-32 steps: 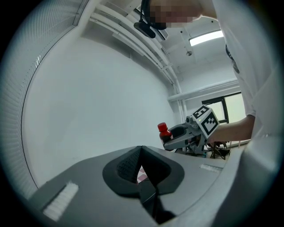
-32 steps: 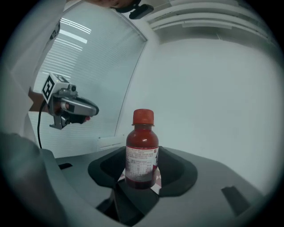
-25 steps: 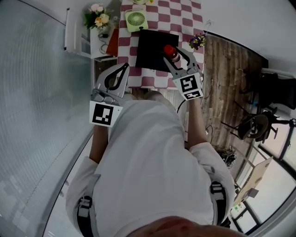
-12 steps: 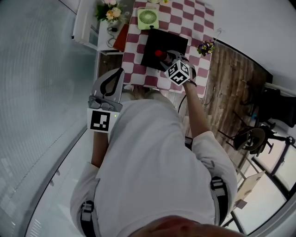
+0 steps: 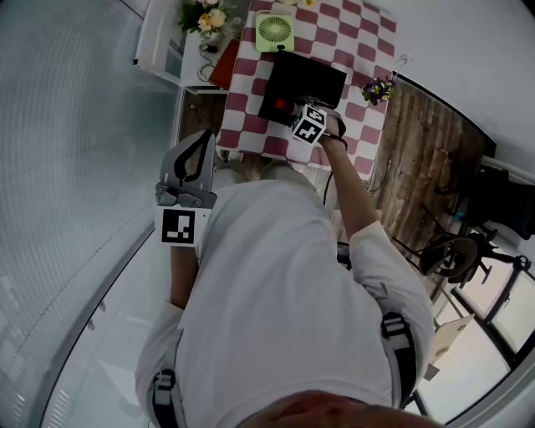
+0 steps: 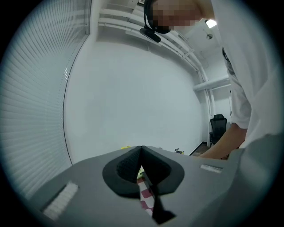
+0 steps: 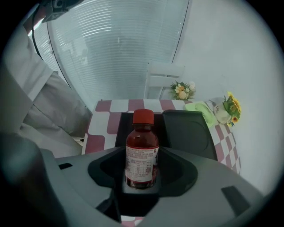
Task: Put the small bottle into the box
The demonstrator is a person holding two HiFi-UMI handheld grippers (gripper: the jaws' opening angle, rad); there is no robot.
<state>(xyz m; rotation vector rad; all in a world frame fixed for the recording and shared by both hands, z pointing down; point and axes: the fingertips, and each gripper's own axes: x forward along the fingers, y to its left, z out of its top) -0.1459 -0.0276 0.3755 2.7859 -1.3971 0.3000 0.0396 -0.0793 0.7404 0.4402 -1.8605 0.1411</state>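
A small brown bottle (image 7: 142, 153) with a red cap and a white label stands upright between the jaws of my right gripper (image 7: 142, 174), which is shut on it. Behind it lies the open black box (image 7: 185, 132) on the red-and-white checked table (image 7: 98, 129). In the head view, the right gripper (image 5: 294, 115) holds the bottle (image 5: 280, 106) over the box (image 5: 309, 79). Off the table's near left corner, my left gripper (image 5: 203, 138) is held up, shut with nothing in it. The left gripper view shows its jaws meeting tip to tip (image 6: 141, 149).
A green fan (image 5: 276, 30) sits at the far side of the table, beside a flower bouquet (image 5: 205, 18) on a white cabinet. A small pot of flowers (image 5: 378, 89) stands at the table's right corner. Dark chairs (image 5: 456, 255) stand on the wooden floor at right.
My right gripper has carried the bottle forward from the table's near edge to above the black box. The left gripper has stayed shut and about where it was.
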